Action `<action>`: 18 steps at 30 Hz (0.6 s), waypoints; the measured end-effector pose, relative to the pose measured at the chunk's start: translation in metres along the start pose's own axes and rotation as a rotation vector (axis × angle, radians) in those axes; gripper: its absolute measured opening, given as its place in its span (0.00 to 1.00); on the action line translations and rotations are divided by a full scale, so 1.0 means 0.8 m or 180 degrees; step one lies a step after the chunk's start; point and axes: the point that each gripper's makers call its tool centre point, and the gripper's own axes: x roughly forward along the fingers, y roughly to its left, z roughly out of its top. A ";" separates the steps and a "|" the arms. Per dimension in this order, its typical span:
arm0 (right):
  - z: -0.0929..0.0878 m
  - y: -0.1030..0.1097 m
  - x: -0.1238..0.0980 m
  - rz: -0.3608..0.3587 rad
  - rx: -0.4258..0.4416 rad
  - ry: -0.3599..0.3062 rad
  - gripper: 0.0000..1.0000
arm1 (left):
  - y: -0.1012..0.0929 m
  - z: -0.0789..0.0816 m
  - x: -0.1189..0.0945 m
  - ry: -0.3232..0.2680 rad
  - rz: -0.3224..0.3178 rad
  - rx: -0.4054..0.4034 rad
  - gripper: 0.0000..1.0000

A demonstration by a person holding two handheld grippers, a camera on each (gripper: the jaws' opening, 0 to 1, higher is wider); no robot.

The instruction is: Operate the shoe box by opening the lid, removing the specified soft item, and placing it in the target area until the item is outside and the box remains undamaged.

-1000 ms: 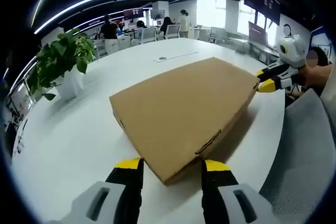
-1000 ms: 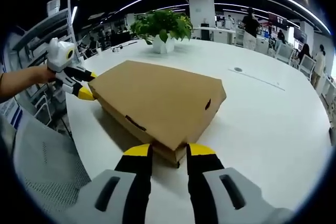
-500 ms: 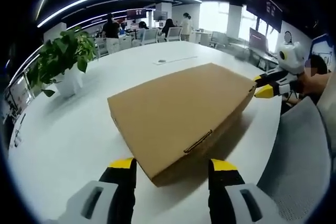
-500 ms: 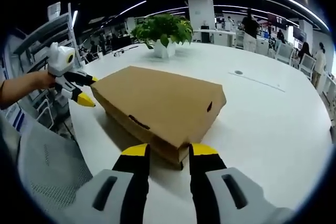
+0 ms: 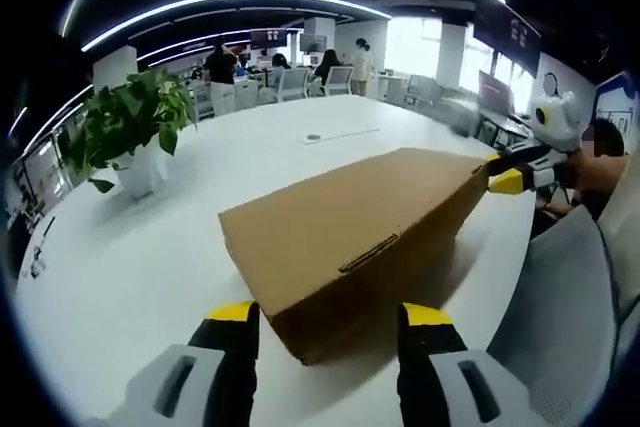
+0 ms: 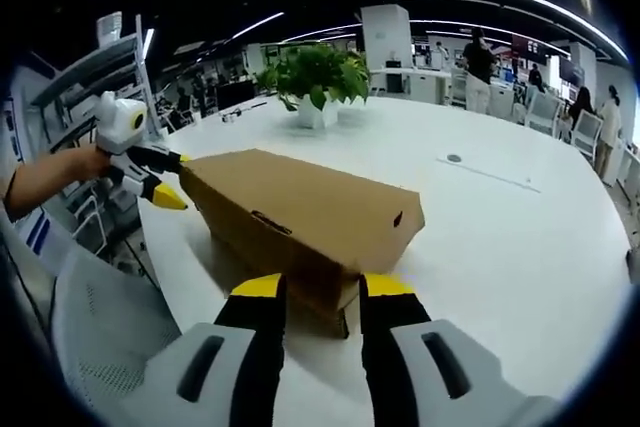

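No writing or brand mark is showing on the brown shoe box (image 5: 350, 247); only a dark slot is breaking its side panel. The box is sitting shut on the white table (image 5: 130, 267), so its contents are staying hidden.

In the left gripper view, the left gripper (image 5: 325, 315) is holding its yellow-tipped jaws spread, one to each side of the box's near corner, pinching nothing. Beyond the box's far right end, the right gripper (image 5: 507, 175) is reaching in from a person's hand, with its tips at the box edge; whether they are touching cannot be told there.

In the right gripper view, the right gripper (image 6: 312, 289) is standing with jaws apart astride the near corner of the box (image 6: 300, 222), gripping nothing. At the box's far left end, the left gripper (image 6: 163, 179) is hovering with its tips parted at the cardboard.

A potted plant (image 6: 315, 75) is sitting on the table beyond the box. A grey mesh chair (image 5: 570, 307) is cutting into the edge by the grippers. People in the background are too small to make out.
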 end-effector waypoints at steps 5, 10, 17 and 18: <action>0.026 0.000 -0.010 0.0021 -0.0010 -0.0133 0.27 | 0.001 0.021 -0.011 -0.0102 0.0027 0.0034 0.56; 0.056 0.000 -0.014 0.0032 -0.0065 -0.0255 0.31 | 0.004 0.046 -0.019 -0.0202 0.0053 0.0084 0.58; 0.087 -0.007 -0.013 0.0033 -0.0230 -0.0350 0.35 | 0.015 0.075 -0.023 -0.0339 0.0083 0.0129 0.59; 0.092 -0.009 -0.012 0.0031 -0.0246 -0.0360 0.34 | 0.016 0.078 -0.023 -0.0352 0.0093 0.0146 0.59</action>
